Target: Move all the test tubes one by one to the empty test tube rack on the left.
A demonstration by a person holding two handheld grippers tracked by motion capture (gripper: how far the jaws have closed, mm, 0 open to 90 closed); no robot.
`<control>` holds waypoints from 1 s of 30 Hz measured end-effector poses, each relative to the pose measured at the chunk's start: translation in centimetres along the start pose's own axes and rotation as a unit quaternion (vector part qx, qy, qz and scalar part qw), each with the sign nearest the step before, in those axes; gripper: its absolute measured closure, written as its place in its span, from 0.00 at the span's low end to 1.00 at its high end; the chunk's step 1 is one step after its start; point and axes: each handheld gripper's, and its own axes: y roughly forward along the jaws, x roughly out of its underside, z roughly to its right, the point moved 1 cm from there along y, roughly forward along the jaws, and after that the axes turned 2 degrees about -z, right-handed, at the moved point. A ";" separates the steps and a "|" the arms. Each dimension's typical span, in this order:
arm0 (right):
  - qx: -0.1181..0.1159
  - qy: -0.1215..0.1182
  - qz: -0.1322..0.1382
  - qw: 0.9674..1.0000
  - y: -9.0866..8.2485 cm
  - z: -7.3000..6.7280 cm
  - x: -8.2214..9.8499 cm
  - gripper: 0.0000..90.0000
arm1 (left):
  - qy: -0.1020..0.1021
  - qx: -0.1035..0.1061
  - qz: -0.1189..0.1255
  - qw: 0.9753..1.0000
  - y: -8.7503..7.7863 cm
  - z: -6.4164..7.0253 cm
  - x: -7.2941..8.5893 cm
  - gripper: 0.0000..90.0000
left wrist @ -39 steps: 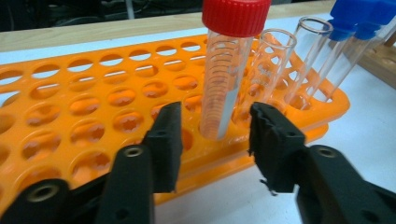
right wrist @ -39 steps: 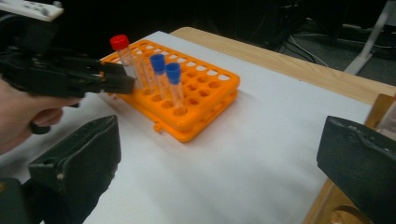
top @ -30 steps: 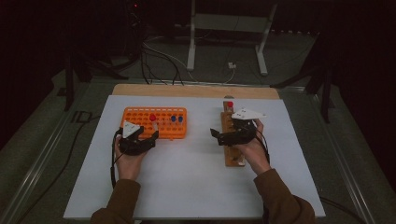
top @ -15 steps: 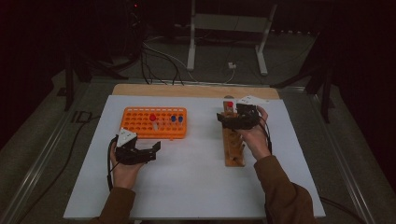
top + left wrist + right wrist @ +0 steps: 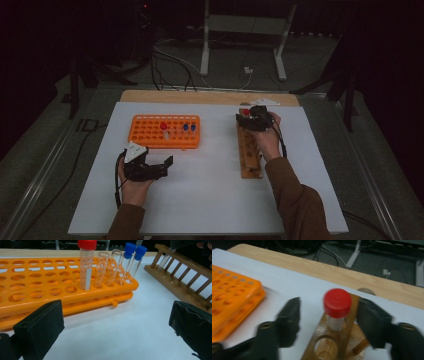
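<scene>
A: where's the red-capped tube (image 5: 337,307)?
B: standing in the wooden rack (image 5: 248,152); right tongs (image 5: 329,315) have been closing around it, pads not touching yet. Left tongs (image 5: 112,332) spread wide over the bench (image 5: 210,200).

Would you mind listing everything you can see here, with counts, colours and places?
Orange rack: one, orange, left half of the white sheet.
Red-capped tube in orange rack: one, clear with red cap, upright in the rack.
Blue-capped tubes: two, clear with blue caps, near the rack's right end.
Uncapped tubes: two, clear, between the red-capped and blue-capped ones.
Wooden rack: one, brown, right half of the sheet.
Red-capped tube in wooden rack: one, red cap, upright at its far end.
White sheet: one, covering the wooden table.
Left gripper: black, jaws wide open, in front of the orange rack.
Right gripper: black, jaws have just been closing around that tube, not yet touching it.
</scene>
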 end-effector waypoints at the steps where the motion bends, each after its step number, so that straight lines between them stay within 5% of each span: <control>1: 0.002 0.001 0.001 1.000 0.1 0.1 0.1 0.59 | -0.001 0.001 -0.001 1.000 0.0 0.0 0.0 0.00; 6: 0.010 -0.005 -0.002 1.000 0.2 0.1 0.1 0.79 | 0.000 -0.002 -0.003 1.000 0.0 -0.1 0.1 0.00; 11: 0.015 -0.001 0.023 1.000 -0.7 0.4 -0.1 0.80 | 0.001 0.000 -0.001 1.000 0.0 0.0 0.1 0.00; 18: 0.017 -0.029 0.064 0.997 -2.8 -0.2 -0.9 0.81 | 0.006 0.002 -0.001 1.000 0.2 0.3 0.1 0.00; 30: -0.034 -0.051 0.121 0.991 -7.1 -1.9 -2.7 0.80 | 0.029 0.003 -0.003 1.000 0.4 1.2 0.0 0.00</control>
